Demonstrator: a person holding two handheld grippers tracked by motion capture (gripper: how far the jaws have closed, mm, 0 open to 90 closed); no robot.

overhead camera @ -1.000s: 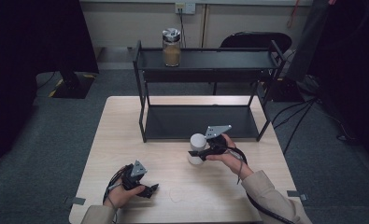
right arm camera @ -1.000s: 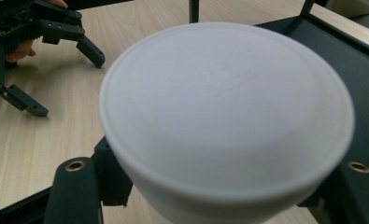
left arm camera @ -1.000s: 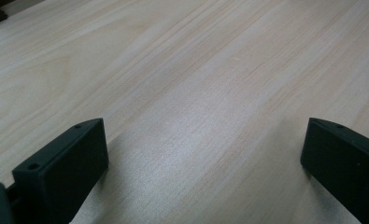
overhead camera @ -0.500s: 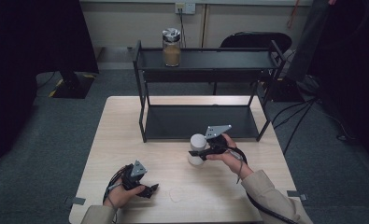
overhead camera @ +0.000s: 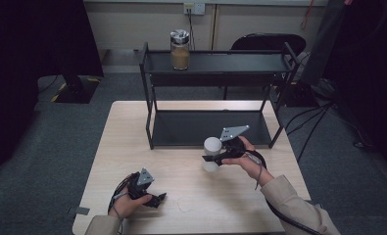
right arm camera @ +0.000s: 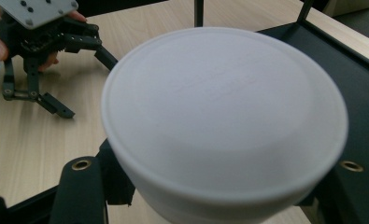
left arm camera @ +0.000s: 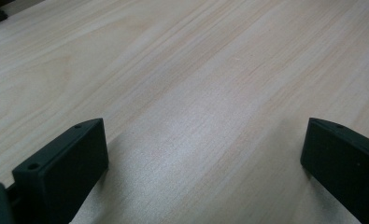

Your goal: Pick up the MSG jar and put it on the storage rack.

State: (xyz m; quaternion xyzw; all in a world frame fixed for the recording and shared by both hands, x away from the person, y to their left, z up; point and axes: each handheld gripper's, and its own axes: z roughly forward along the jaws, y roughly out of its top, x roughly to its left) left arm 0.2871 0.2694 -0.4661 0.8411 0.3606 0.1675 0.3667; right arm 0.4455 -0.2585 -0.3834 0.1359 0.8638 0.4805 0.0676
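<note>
A white round container with a flat lid [overhead camera: 212, 146] hangs just above the table in front of the black rack. My right gripper [overhead camera: 209, 159] is shut on its side; in the right gripper view the lid [right arm camera: 224, 112] sits between the two black jaws at the bottom corners. My left gripper [overhead camera: 157, 199] rests low at the table's near left, in a hand. Its jaws stand wide apart over bare wood in the left gripper view [left arm camera: 203, 158], open with nothing between them.
A black two-tier rack [overhead camera: 215, 81] stands across the back of the wooden table [overhead camera: 132, 127]. A glass jar with brown contents and a metal lid [overhead camera: 180, 49] sits on its top shelf at the left. A faint pale ring [overhead camera: 183, 204] lies near the front edge.
My right gripper has risen a little with the white container in it, lifting it off the table. The left gripper has stayed where it was.
</note>
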